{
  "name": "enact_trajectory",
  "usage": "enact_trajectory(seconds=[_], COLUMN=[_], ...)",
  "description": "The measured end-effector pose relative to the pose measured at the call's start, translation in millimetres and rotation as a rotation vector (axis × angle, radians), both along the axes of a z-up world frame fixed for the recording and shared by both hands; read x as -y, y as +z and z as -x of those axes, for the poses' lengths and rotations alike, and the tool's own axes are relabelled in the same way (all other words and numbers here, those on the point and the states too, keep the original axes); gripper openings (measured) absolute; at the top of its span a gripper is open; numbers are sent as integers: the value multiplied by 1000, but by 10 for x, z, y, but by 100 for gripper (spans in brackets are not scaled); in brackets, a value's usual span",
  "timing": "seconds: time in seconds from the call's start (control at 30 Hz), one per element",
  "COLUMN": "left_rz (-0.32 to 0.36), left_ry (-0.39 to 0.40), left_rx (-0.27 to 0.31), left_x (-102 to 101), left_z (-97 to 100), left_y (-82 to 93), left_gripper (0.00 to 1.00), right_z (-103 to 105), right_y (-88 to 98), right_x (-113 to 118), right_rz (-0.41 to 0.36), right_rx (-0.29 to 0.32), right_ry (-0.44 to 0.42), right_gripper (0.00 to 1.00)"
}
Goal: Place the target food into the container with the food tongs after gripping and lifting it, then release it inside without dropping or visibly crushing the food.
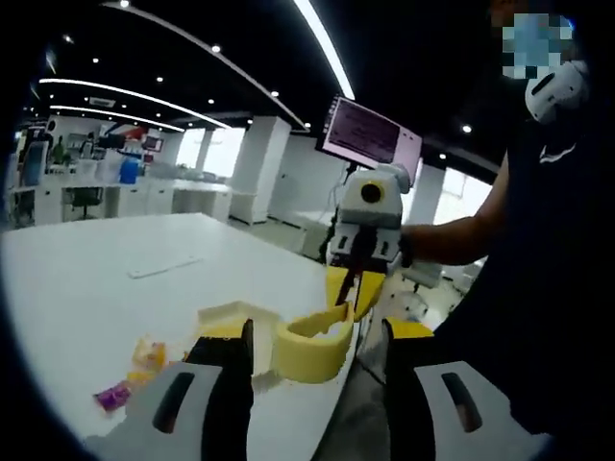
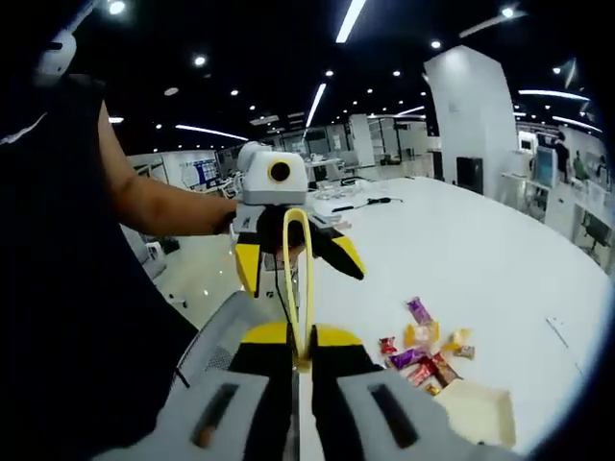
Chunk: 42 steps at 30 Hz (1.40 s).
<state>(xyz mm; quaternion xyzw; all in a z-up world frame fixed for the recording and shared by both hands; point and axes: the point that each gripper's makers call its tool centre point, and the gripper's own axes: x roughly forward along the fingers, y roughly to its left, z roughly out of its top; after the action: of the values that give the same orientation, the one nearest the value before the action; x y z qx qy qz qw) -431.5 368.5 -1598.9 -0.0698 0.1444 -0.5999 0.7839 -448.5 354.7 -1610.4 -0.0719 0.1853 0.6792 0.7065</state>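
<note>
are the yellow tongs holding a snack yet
No, the tongs in the right gripper are raised and empty; the snacks lie on the table.

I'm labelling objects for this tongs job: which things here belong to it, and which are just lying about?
Part of the job:
yellow tongs, clamped in the right gripper
wrapped candies
cream container
left gripper, open

Lying about:
flat white strip
monitor
black cable
</note>
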Motion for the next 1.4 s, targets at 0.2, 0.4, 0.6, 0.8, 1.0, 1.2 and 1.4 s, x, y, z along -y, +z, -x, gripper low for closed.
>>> enact_trajectory(seconds=[0.2,0.4,0.6,0.8,1.0,1.2,1.4], left_rz=[41,54,77,92,120,141,138], left_ry=[-45,-74,-93,-116,-106,-82,-75], left_rx=[-30,-39,-50,-53,-42,-12,2], left_x=[97,143,188,191,185,177,206], left_z=[76,122,147,176,149,132,139], left_y=[84,130,194,266,343,408,464], left_gripper=[33,28,28,23,15,15,15], right_z=[22,65,92,91,104,100,94], right_y=[11,56,94,163,222,266,315], right_x=[-73,-131,-194,-202,-210,-204,-178], right_rz=[-24,-65,-81,-105,-125,-150,-184], right_rx=[-21,-58,-58,-63,-69,-59,-63], right_ry=[11,19,32,40,46,37,37], right_gripper=[4,4,4,4,4,8,11])
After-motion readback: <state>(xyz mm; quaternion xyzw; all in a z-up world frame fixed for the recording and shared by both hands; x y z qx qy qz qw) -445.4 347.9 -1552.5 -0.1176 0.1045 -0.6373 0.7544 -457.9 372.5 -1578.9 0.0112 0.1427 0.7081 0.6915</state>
